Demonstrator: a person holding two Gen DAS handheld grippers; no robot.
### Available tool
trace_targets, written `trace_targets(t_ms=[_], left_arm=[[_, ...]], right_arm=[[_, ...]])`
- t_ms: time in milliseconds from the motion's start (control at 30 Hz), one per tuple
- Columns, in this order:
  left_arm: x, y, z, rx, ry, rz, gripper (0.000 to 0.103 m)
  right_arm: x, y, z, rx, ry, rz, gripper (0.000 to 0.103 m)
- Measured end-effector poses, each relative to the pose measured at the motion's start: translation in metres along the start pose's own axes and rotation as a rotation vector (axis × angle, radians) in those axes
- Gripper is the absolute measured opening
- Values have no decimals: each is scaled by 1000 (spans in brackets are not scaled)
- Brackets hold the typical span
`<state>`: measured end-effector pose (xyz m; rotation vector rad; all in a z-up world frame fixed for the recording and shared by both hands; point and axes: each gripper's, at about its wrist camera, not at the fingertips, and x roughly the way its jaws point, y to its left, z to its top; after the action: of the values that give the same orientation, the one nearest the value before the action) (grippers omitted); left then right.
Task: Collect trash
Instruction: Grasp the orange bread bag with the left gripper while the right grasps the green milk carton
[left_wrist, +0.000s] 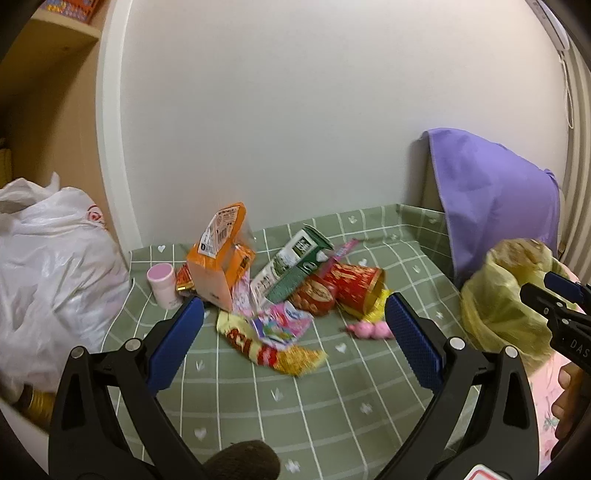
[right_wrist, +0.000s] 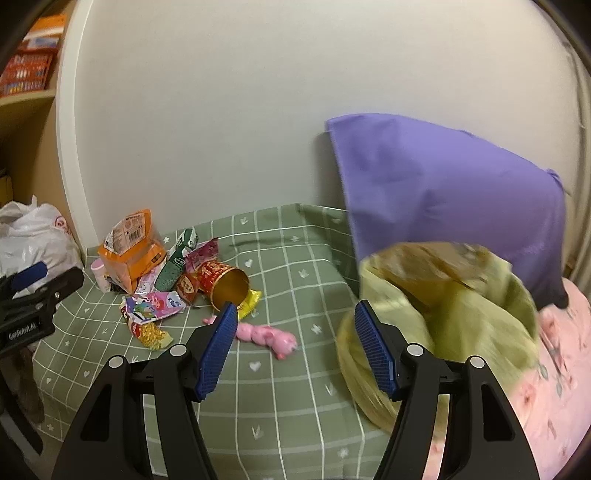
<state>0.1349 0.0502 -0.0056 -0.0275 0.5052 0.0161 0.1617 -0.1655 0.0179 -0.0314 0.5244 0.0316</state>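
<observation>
A heap of trash lies on the green checked cloth (left_wrist: 332, 413): an orange box (left_wrist: 218, 258), a green-white carton (left_wrist: 291, 264), a red-gold cup on its side (left_wrist: 354, 286), a yellow-red wrapper (left_wrist: 269, 350), a pink-blue packet (left_wrist: 282, 323) and a pink wrapper (left_wrist: 369, 329). My left gripper (left_wrist: 293, 332) is open and empty, just in front of the heap. My right gripper (right_wrist: 295, 339) is open and empty, between the pink wrapper (right_wrist: 267, 336) and a yellow-green bag (right_wrist: 443, 325). The cup (right_wrist: 225, 284) shows its gold opening.
A small pink jar (left_wrist: 162, 286) stands left of the heap. A white plastic bag (left_wrist: 48, 273) sits at the left edge. A purple cloth (right_wrist: 450, 192) drapes over something at the back right. Pink fabric (right_wrist: 546, 387) lies at the right. A white wall is behind.
</observation>
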Motion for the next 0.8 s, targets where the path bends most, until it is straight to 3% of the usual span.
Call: trace_targets(t_ms=[100,267,400,500,567,733,800], left_arm=[[29,21,8,-41,26,22,94],[64,60,20,-102,21,122,94],[101,86,30,-126,141,147,94],[117,100,35,-145,174,147,94],[130,110,38,-168,193,83,88],[160,119,39,-184,228,100,80],[172,121,37,-201,253,102,72]], right_arm=[[29,10,8,-34,26,33,62],[76,21,15,-65,60,93,62],[111,27,16,-70,92,147,62],[131,31,17,-74,104,178,62],[142,34,17,-79,111,193,62],[156,49,20,-111,139,217,62],[158,54,23,-126,139,226,62]])
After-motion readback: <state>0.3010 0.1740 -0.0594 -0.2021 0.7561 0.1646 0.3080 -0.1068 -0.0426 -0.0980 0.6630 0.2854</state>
